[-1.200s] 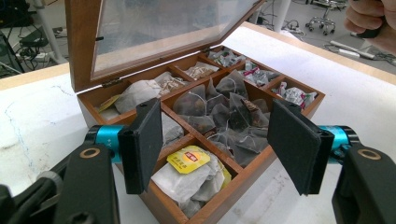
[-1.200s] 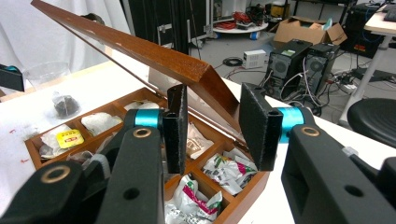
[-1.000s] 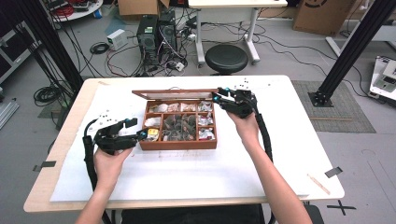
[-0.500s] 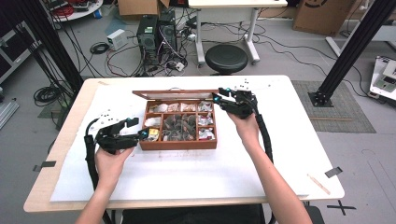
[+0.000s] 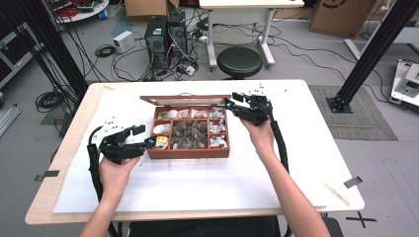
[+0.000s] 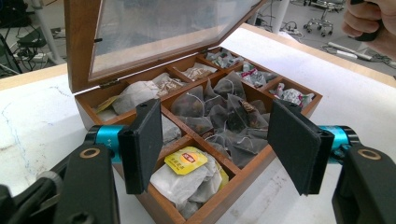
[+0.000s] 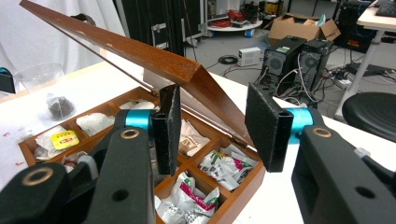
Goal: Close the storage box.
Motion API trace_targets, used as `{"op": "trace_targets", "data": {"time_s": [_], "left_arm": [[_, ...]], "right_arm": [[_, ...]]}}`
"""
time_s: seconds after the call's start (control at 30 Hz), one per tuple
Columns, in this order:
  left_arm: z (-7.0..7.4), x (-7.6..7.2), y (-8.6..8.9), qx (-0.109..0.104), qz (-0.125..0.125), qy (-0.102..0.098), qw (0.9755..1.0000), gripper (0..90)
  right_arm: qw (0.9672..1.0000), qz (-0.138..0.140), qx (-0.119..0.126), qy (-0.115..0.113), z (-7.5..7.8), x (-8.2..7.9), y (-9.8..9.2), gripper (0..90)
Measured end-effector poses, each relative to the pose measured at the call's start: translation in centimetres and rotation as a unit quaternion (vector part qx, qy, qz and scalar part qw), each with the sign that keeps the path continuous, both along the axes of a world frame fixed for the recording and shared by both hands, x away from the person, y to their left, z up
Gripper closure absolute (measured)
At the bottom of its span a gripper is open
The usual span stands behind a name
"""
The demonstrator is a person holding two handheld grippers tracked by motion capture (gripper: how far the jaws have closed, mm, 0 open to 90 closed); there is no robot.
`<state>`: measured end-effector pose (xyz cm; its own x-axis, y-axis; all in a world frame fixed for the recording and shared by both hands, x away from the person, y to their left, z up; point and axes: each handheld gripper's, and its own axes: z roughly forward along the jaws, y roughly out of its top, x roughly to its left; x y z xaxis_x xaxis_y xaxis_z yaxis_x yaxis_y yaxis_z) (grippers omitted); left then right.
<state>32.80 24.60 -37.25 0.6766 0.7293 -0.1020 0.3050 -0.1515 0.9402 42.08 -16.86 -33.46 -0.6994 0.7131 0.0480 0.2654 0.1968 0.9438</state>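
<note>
A wooden tea box [image 5: 190,152] sits mid-table with its glass-paned lid [image 6: 163,28] raised. Its compartments hold dark pyramid tea bags [image 6: 219,112], wrapped sachets [image 7: 208,165] and a paper bag with a yellow tag [image 6: 187,161]. My left gripper [image 5: 146,137] is open at the box's near left corner, and its jaws frame the yellow-tag compartment [image 6: 215,135]. My right gripper [image 5: 231,101] is open at the box's far right corner. The lid's wooden frame corner [image 7: 187,74] lies between its jaws [image 7: 212,116], and I cannot tell if it touches them.
White paper [image 5: 197,180] covers the table top. A dark tea bag [image 7: 60,106] lies on the table beyond the box's far end. Behind the table stand a black stool [image 5: 239,61] and computer towers [image 5: 165,32]. A black frame post [image 5: 365,54] rises at the right.
</note>
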Motion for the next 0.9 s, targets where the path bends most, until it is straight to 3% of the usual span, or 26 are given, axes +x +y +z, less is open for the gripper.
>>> {"op": "trace_targets", "data": {"time_s": [0.5, 0.9], "left_arm": [[0.2, -0.7, 0.3, -0.005, 0.002, -0.01, 0.9999, 35.7], [0.0, -1.3, 0.5, -0.003, -0.001, -0.011, 0.9999, 35.7]], "right_arm": [[0.9995, -0.007, 0.018, 0.024, -0.2, 0.0, -0.2, 53.2], [0.9959, 0.001, 0.057, 0.07, -0.5, 0.2, -0.5, 54.6]]}}
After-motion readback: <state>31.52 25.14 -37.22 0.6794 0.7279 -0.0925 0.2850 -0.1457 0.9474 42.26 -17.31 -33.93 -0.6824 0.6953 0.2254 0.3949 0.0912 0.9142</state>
